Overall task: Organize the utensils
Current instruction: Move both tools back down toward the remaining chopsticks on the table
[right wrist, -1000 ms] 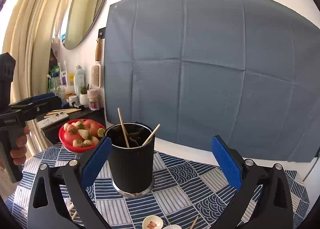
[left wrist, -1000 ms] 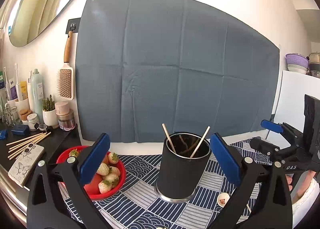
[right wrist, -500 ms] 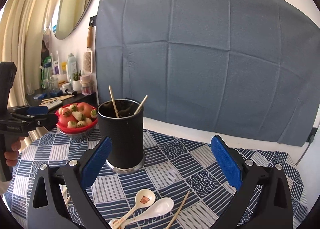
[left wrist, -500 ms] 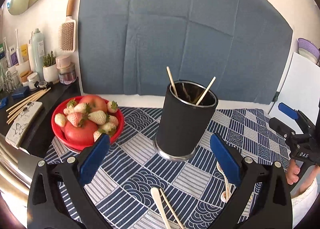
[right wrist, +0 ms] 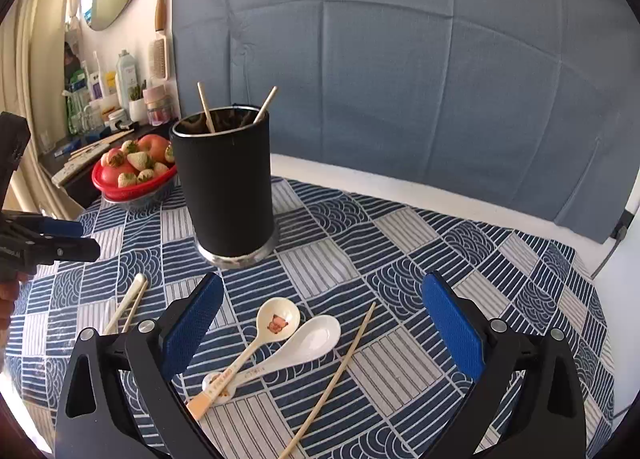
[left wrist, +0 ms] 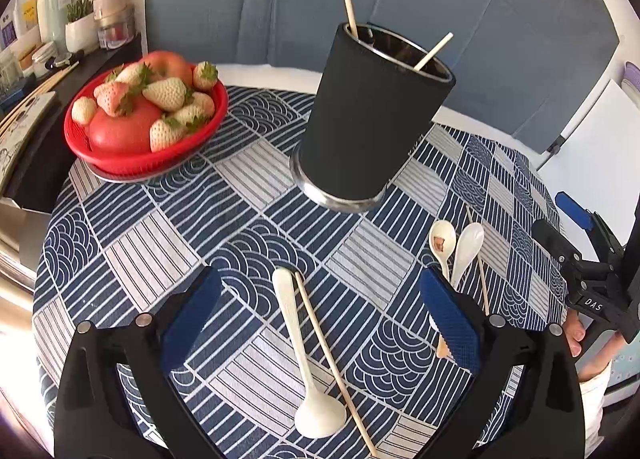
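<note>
A black utensil cup stands on the patterned tablecloth with two chopsticks leaning inside. My left gripper hovers open above a cream spoon and a chopstick lying side by side. My right gripper hovers open above a spoon with a printed bowl, a white spoon and a loose chopstick. The left view shows the same pair of spoons at the right. Nothing sits between either pair of fingers.
A red bowl of strawberries and apples sits left of the cup. A dark side shelf holds bottles, jars and chopsticks. A blue cloth hangs on the wall behind. A hand grips the right tool.
Both cameras have tilted down and pulled back over the table. The spoons and chopsticks on the cloth have come fully into view beneath the open fingers.
</note>
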Demonstrator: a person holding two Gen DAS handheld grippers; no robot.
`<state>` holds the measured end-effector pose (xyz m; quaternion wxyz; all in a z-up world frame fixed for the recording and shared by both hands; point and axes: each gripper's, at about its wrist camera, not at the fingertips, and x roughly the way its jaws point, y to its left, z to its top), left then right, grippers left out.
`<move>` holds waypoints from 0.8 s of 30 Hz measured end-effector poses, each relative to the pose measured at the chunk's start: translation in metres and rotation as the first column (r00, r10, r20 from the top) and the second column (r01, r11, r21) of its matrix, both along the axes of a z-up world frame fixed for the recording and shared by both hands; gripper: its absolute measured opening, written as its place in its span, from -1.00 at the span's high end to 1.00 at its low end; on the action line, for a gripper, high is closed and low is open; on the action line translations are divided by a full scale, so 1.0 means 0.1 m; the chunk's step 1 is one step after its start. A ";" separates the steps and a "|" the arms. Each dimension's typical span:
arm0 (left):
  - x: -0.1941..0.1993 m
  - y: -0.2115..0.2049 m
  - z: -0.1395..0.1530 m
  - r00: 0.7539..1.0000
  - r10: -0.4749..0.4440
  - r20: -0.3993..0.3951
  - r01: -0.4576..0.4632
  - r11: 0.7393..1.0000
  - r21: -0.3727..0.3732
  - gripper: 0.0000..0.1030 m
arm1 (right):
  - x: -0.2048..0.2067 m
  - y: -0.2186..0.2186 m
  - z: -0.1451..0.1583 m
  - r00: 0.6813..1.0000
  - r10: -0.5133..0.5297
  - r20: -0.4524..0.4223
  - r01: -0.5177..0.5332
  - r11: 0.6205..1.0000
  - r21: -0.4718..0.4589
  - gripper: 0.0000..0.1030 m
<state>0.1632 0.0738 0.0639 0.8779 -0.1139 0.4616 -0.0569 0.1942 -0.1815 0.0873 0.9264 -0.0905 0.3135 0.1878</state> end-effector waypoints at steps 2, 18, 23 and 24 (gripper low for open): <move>0.00 -0.04 -0.05 0.999 -0.011 -0.040 0.011 1.000 0.006 -0.89 | 0.02 -0.02 -0.07 0.999 0.011 -0.050 -0.010 1.000 0.004 -0.85; 0.05 -0.31 -0.31 0.961 -0.069 -0.267 0.063 0.998 -0.028 -0.80 | 0.11 -0.09 -0.57 0.972 -0.010 -0.235 -0.018 0.993 -0.117 -0.83; 0.11 -0.41 -0.34 0.945 -0.083 -0.315 0.060 0.995 -0.081 -0.77 | 0.10 -0.07 -0.65 0.971 0.003 -0.237 -0.038 0.989 -0.144 -0.82; 0.11 -0.44 -0.35 0.941 -0.091 -0.325 0.065 0.994 -0.092 -0.77 | 0.10 -0.07 -0.66 0.970 0.004 -0.242 -0.040 0.989 -0.143 -0.82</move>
